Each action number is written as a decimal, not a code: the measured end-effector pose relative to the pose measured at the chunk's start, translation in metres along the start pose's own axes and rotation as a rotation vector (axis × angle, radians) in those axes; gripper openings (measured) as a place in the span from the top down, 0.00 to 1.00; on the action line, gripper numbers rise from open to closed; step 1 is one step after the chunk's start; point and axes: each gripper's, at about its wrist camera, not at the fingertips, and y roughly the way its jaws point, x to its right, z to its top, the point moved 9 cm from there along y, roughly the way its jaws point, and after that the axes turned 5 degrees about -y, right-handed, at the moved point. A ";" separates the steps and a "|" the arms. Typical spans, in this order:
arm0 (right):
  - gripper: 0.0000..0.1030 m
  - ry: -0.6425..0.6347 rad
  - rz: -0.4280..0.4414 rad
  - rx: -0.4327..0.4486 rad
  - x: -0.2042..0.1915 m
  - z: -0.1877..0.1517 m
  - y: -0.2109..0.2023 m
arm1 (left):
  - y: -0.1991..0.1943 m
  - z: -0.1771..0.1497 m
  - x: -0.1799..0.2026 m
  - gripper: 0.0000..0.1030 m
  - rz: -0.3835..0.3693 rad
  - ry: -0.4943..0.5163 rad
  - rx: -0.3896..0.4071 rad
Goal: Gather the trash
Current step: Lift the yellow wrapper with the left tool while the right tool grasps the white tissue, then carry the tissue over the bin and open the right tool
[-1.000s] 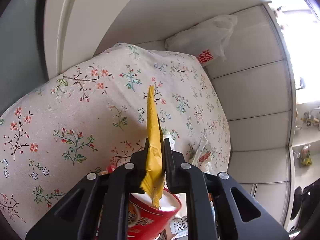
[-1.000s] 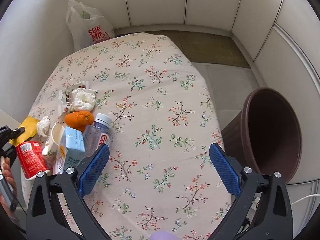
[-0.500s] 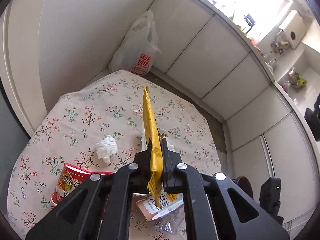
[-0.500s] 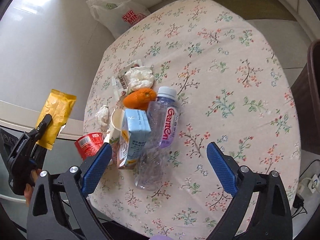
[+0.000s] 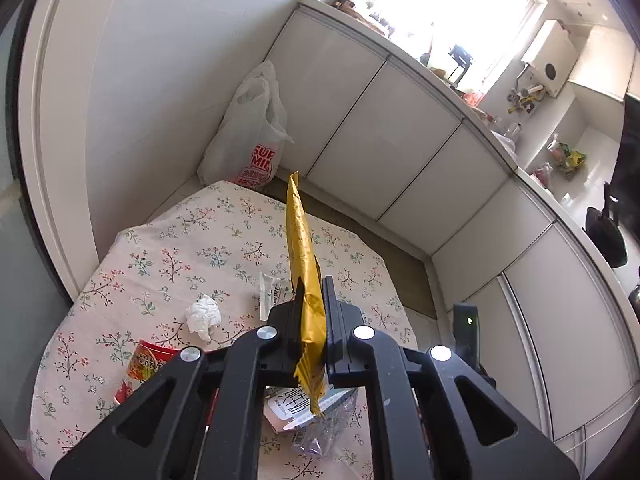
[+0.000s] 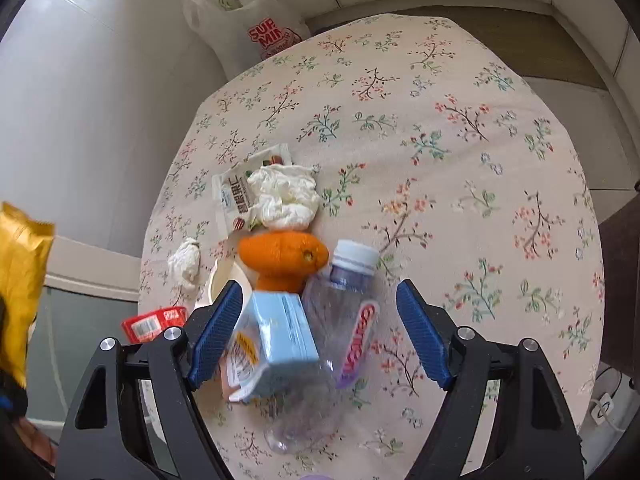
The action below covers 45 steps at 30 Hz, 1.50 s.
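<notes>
Though earlier wider, right tongs (image 6: 318, 330) astride bottle (image 6: 340, 320)

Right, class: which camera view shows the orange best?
The right wrist view: the orange lies in full sight on the floral cloth, between a crumpled tissue and a blue carton. In the left wrist view I cannot find it.

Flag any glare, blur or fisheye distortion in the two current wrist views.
Left wrist view: the window is blown out white, the cabinet fronts bow into curves, and the yellow wrapper in the left gripper is sharp. Right wrist view: even light, no glare; the plastic bottle and blue carton look slightly soft, and the yellow wrapper at the left edge is blurred.
</notes>
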 end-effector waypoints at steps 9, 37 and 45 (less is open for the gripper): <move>0.22 -0.130 -0.167 -0.140 -0.038 0.049 0.064 | -0.018 0.015 0.001 0.93 -0.005 0.010 0.052; 0.68 -0.147 -0.170 0.068 -0.033 0.028 -0.007 | -0.017 0.001 -0.010 0.93 -0.010 -0.027 -0.001; 0.68 -0.104 -0.148 0.248 -0.002 -0.001 -0.108 | -0.012 -0.010 0.008 0.93 -0.025 0.008 -0.014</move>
